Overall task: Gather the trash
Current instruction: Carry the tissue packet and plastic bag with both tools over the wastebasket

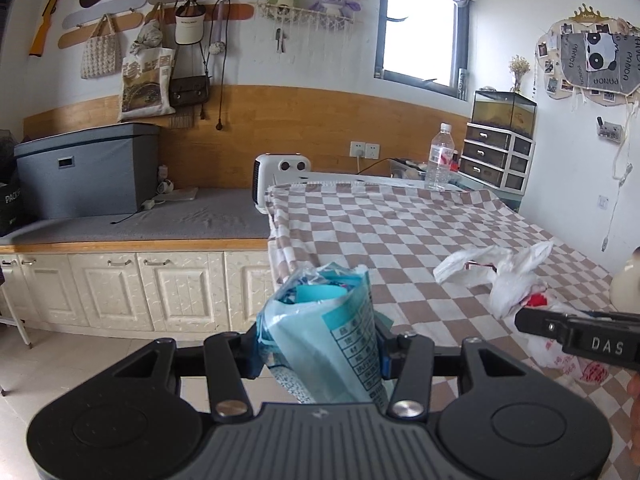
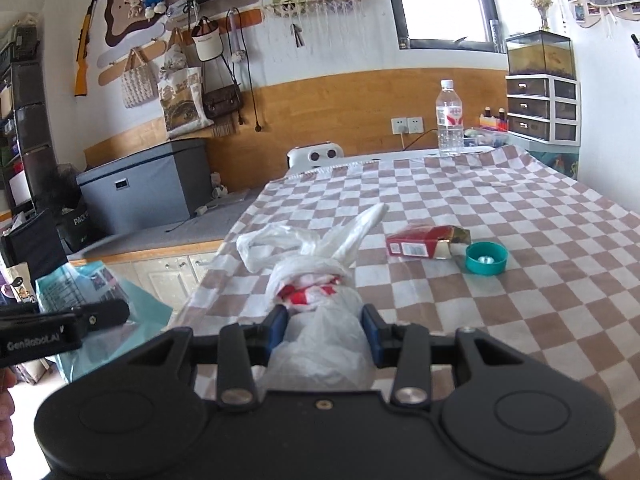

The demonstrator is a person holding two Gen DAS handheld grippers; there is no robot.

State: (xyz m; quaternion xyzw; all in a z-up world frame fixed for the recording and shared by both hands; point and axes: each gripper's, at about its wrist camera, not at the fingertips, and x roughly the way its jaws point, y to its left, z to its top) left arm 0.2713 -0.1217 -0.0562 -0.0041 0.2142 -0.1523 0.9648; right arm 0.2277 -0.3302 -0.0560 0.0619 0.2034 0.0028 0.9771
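- Left gripper (image 1: pixel 320 350) was clamped on a light-blue printed pouch (image 1: pixel 332 332), open mouth up, other scraps already inside; held off the table's left edge.
- Right gripper (image 2: pixel 325 330) was clamped on a knotted white plastic bag (image 2: pixel 316 320) with red print, lying on the checkered tablecloth (image 2: pixel 500 208).
- Step, as I read it: white bag grabbed, not yet in the pouch. Next move likely called for lifting it over to the pouch mouth; bag looked bulkier than the opening, so stuffing could snag.
- 2 pieces left on the cloth: red carton (image 2: pixel 426 242) and teal cap (image 2: pixel 486 258), touching or nearly so, right of the bag.
- Water bottle (image 2: pixel 450 118) stood upright at the far edge, well apart. Path between the grippers looked unobstructed.
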